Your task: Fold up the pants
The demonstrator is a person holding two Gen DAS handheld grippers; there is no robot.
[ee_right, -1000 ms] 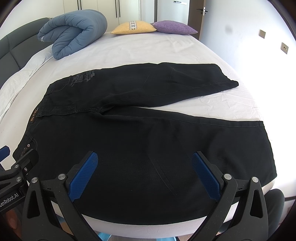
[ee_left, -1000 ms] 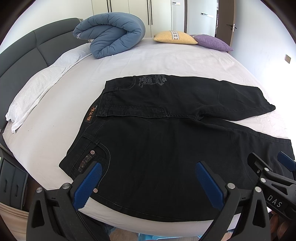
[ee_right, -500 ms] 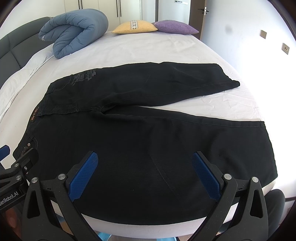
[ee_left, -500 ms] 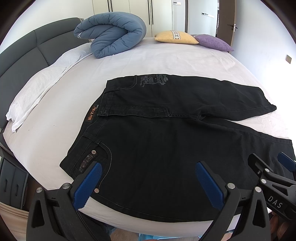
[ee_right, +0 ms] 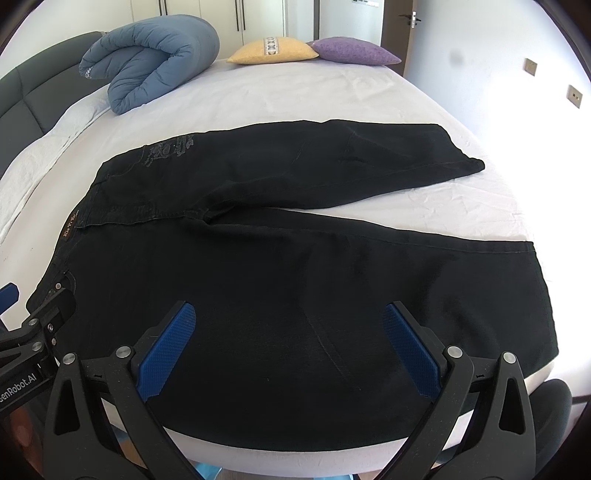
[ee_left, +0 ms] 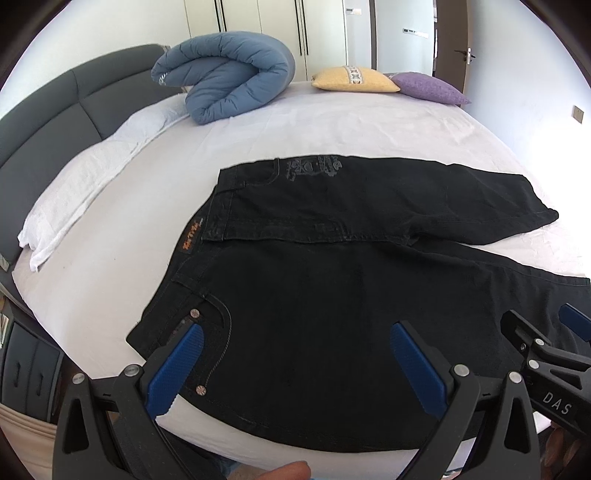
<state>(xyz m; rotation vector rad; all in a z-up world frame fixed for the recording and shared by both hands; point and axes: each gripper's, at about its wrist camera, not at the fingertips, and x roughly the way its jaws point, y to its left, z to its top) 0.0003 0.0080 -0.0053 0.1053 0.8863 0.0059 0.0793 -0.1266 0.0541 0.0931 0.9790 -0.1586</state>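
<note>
Right hand-held gripper (ee_left: 546,354) reads "DAS" beside black pants (ee_left: 332,295).

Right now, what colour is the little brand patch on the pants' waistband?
Orange-brown, on the waistband patch of the black pants; clearest in the left wrist view.

Bedroom, bright daylight from the right side. Big bed w/ white sheet (ee_left: 332,122), dark grey padded headboard (ee_left: 55,118) at left. Rolled blue duvet (ee_left: 229,81) near the headboard; yellow cushion (ee_left: 354,79) touching a purple cushion (ee_left: 428,88) at the far edge. White wardrobe doors (ee_left: 280,33) behind, dark door (ee_right: 410,22) by the right wall.
</note>
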